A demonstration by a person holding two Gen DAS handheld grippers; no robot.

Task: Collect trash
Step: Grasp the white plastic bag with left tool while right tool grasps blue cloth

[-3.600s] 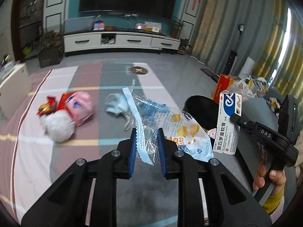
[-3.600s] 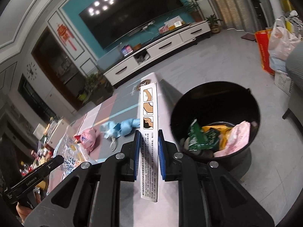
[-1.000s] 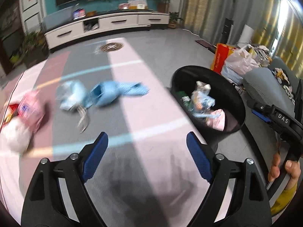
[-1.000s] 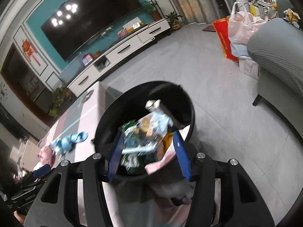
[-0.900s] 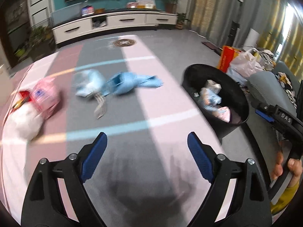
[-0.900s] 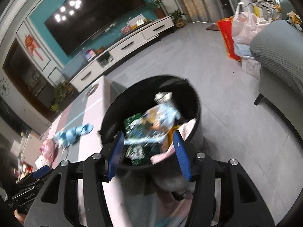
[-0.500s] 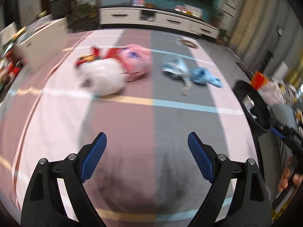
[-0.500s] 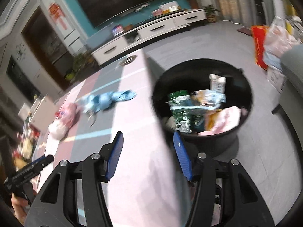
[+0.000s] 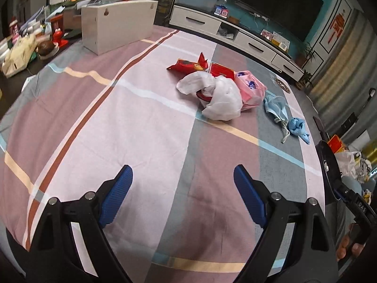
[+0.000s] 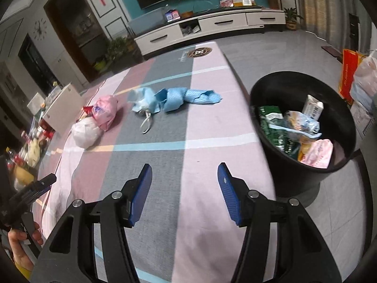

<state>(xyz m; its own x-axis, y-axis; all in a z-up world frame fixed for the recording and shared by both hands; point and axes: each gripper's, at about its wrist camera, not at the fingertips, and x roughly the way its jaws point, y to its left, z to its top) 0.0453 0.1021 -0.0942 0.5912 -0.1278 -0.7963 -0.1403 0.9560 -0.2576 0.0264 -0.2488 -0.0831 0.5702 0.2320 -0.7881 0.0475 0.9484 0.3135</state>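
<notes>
Both my grippers are empty. My left gripper [image 9: 182,188] has its pads spread wide with only bare striped cloth [image 9: 141,129] between them. My right gripper [image 10: 183,189] is about half spread, jaws parted with nothing in the gap, also over bare cloth.

Nearest my right fingers, just off to their right and below the table edge [image 10: 254,122], stands the black bin [image 10: 271,169]. It holds wrappers, a small carton and something pink, so dropped pieces are landing where they should. I judge it was set hard against that edge so a carry from the table is short.

Ahead of both grippers lies a broad clear stretch of cloth: free room to travel low without snagging anything.

Beyond that, the trash left to collect. Ahead of my right fingers and slightly left: a blue crumpled cloth strip [image 10: 188,97] with a pale blue face mask [image 10: 141,101] touching its left end. Ahead of my left fingers and slightly right: a white plastic bag [image 9: 219,96], a pink bag [image 9: 251,89] pressed against it, and red wrappers [image 9: 188,64] behind them.

Judgement: the split suggests one target per hand; the blue items lie closer to the bin-side edge.

Farthest from my left fingers, up and left, a white box [image 9: 117,26] marks the cluttered far side; I should keep away from it.
</notes>
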